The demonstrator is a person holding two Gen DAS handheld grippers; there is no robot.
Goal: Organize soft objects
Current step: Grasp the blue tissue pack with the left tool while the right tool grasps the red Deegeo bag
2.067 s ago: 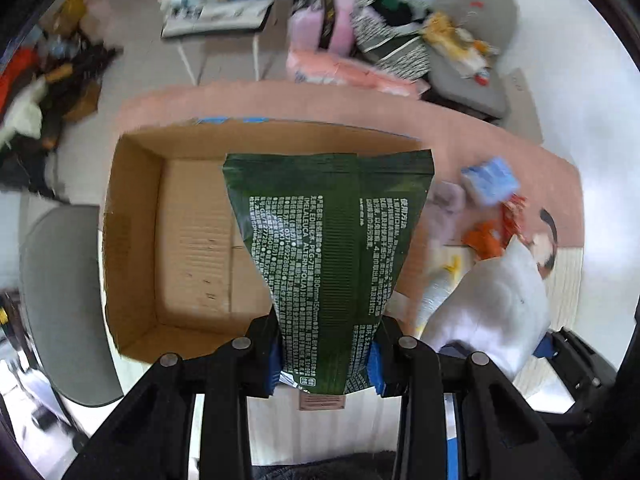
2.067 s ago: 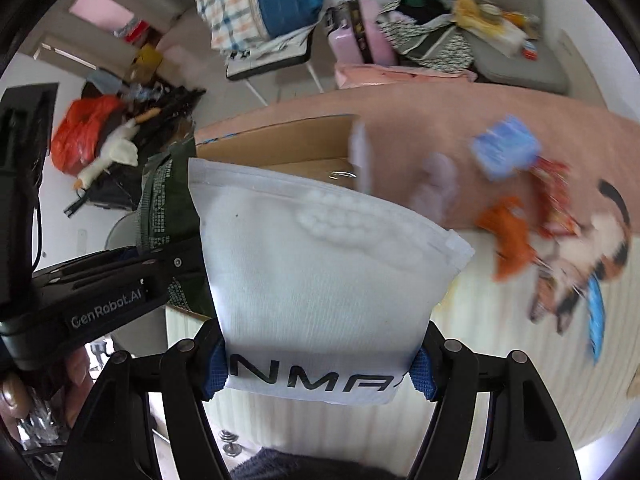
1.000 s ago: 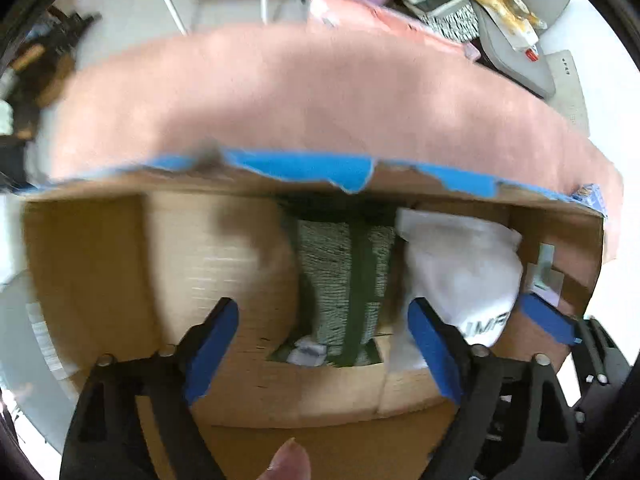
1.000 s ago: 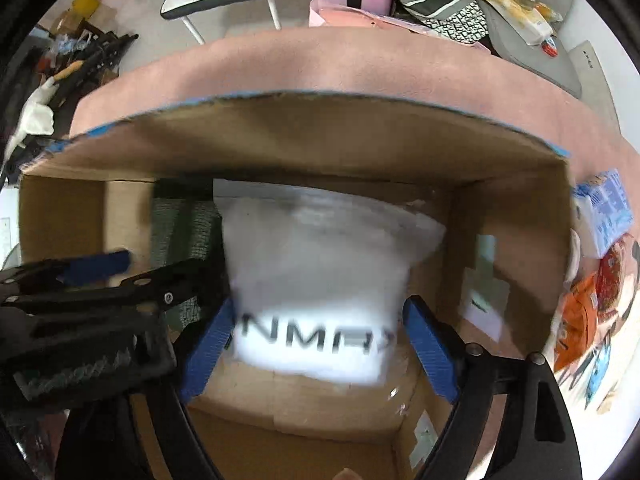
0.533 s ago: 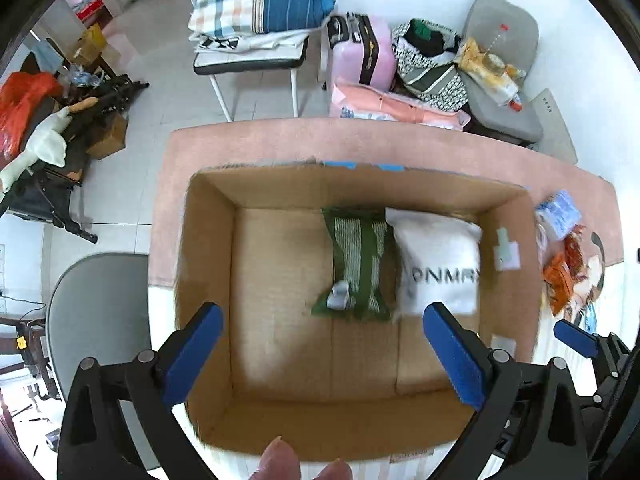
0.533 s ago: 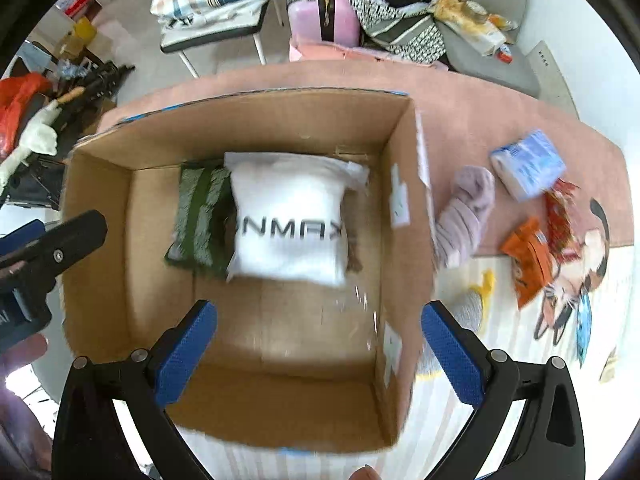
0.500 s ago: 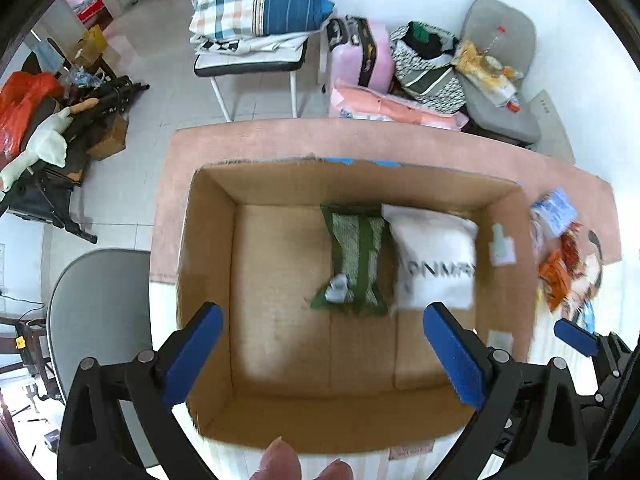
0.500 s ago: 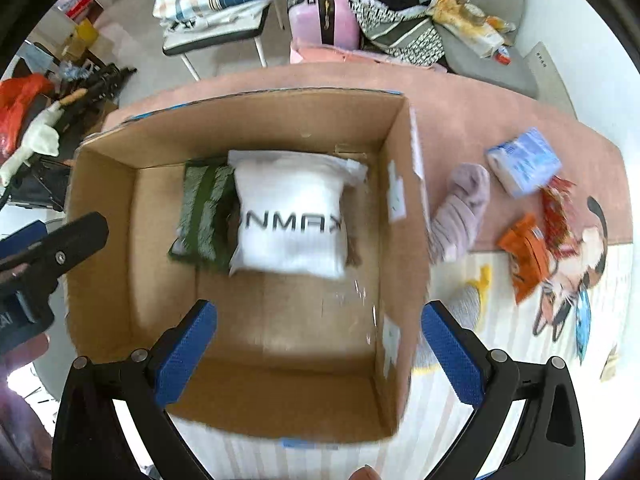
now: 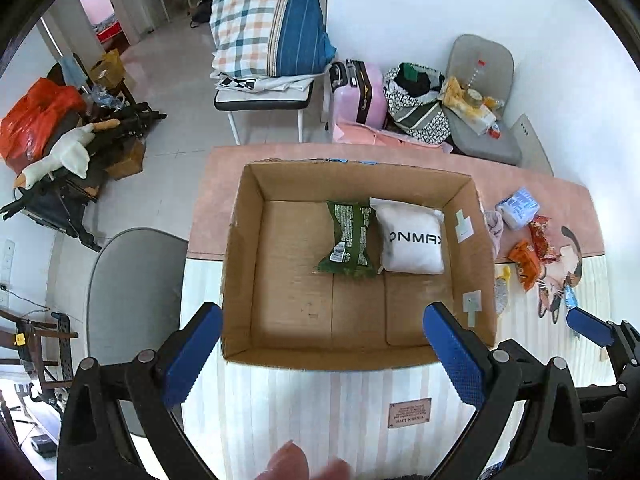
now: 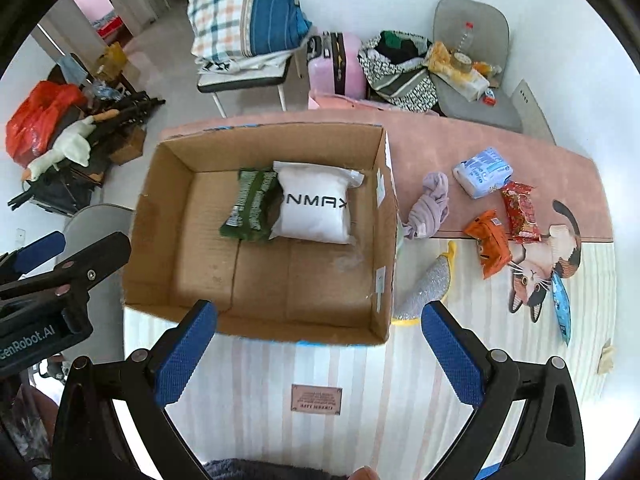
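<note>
An open cardboard box stands on the table. A green packet and a white pouch lie side by side on its floor. My left gripper is open and empty above the box's near wall. My right gripper is open and empty, also at the near wall. To the right of the box lie a lilac cloth, a silver and yellow soft toy, a blue tissue pack, an orange packet and a red packet.
The table has a pink far part and a striped near part with a cat picture. A grey chair stands at the left. Behind the table are a chair with a plaid pillow, a pink suitcase and bags.
Both grippers let go of the green packet and the white pouch inside the box, opened wide and drew back up and towards me. Both items now lie in the box.
</note>
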